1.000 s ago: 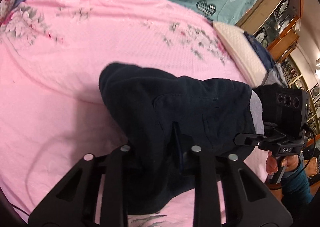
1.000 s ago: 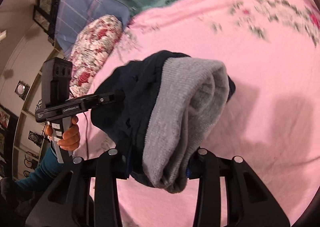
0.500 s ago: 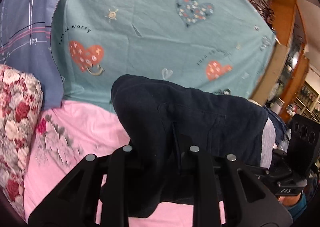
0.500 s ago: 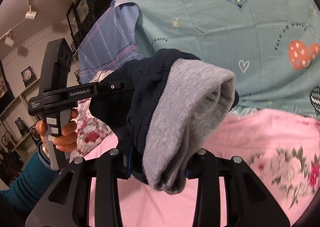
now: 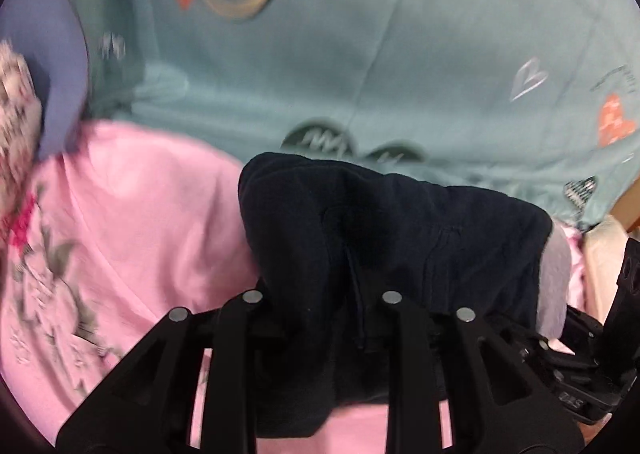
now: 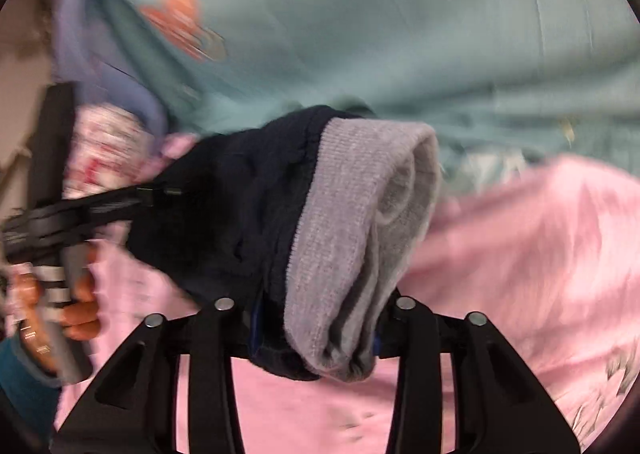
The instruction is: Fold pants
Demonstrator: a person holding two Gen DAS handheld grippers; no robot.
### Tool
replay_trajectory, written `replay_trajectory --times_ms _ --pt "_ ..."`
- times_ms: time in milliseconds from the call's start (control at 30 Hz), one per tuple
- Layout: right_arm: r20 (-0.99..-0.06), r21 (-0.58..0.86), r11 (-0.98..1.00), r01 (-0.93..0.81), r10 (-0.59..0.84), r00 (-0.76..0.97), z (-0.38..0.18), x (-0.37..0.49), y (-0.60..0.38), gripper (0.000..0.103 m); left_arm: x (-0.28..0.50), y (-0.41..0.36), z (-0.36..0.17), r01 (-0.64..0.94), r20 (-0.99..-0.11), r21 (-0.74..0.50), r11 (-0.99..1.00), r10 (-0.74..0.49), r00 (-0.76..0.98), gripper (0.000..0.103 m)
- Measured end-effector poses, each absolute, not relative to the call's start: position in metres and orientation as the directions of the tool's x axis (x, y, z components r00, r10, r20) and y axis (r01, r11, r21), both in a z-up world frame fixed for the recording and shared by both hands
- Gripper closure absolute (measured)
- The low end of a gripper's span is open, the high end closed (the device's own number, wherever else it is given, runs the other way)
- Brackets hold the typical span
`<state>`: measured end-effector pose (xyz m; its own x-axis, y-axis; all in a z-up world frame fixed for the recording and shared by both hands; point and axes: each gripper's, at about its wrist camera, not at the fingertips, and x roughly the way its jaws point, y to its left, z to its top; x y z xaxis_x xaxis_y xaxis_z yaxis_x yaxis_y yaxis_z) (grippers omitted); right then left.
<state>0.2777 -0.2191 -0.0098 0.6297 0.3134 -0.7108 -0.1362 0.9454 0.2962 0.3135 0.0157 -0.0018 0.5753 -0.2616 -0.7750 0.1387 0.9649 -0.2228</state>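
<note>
Pink bedsheet (image 5: 132,214) w/ teal blanket (image 5: 400,54) behind. Pants (image 5: 380,238) already a compact folded bundle, held in air above bed: left gripper (image 5: 320,306) and right gripper (image 6: 316,310) fingers both clamped on it. Prob. only set-down left.

The black two-finger left gripper (image 5: 320,318) clamps a bunched bundle of dark navy fabric pants (image 5: 384,246) with a grey ribbed cuff, above the pink floral bedsheet (image 5: 132,214); beyond the pants hangs a teal heart-printed cloth (image 5: 400,54).
</note>
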Motion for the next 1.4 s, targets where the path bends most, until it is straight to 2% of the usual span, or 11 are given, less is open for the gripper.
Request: replay_trajectory --times_ms 33,67,100,133,300,400,500,733,1033,1200,1400 --pt "-0.722 0.272 0.958 -0.088 0.264 0.639 -0.020 0.279 -0.221 0.027 0.314 0.017 -0.011 0.127 -0.774 -0.207 0.970 -0.242 0.585 0.045" --pt "-0.692 0.278 0.960 -0.038 0.228 0.685 -0.023 0.272 -0.228 0.014 0.312 0.018 -0.015 0.111 -0.761 -0.181 0.977 -0.210 0.614 0.035" --pt "-0.684 0.294 0.955 -0.023 0.227 0.693 -0.023 0.268 -0.232 0.014 0.308 0.021 -0.016 0.096 -0.744 -0.156 0.983 -0.181 0.643 0.017" --pt "-0.691 0.308 0.951 -0.016 0.235 0.684 -0.023 0.266 -0.235 0.014 0.305 0.023 -0.017 0.093 -0.749 -0.149 0.984 -0.174 0.640 0.010" --pt "-0.682 0.293 0.956 -0.031 0.232 0.694 0.031 0.221 -0.243 0.014 0.271 0.038 0.016 0.105 -0.730 -0.124 0.987 -0.163 0.664 0.010" --pt "-0.659 0.266 0.962 -0.055 0.224 0.718 0.075 0.167 -0.246 0.013 0.214 0.041 0.052 0.115 -0.654 -0.039 0.993 -0.112 0.748 0.007" --pt "-0.615 0.245 0.966 -0.081 0.220 0.757 0.110 0.101 -0.253 0.005 0.149 0.037 0.076 0.144 -0.577 0.051 0.988 -0.089 0.812 0.005" --pt "-0.481 0.187 0.982 -0.003 0.094 0.872 0.094 -0.045 -0.244 0.001 -0.012 0.030 0.097 0.128 -0.371 0.141 0.982 -0.067 0.926 0.002" --pt "-0.486 0.147 0.987 0.067 0.013 0.874 0.002 -0.079 -0.185 0.001 -0.054 -0.012 0.045 0.154 -0.444 0.102 0.983 -0.094 0.891 0.002" --pt "-0.512 0.074 0.995 0.071 -0.023 0.859 -0.017 -0.068 -0.178 0.001 -0.043 -0.014 0.015 0.145 -0.497 0.125 0.981 -0.065 0.866 0.002" --pt "-0.524 0.127 0.988 0.088 -0.009 0.851 -0.026 -0.064 -0.187 0.001 -0.033 -0.010 0.000 0.141 -0.528 0.128 0.982 -0.053 0.847 0.002"
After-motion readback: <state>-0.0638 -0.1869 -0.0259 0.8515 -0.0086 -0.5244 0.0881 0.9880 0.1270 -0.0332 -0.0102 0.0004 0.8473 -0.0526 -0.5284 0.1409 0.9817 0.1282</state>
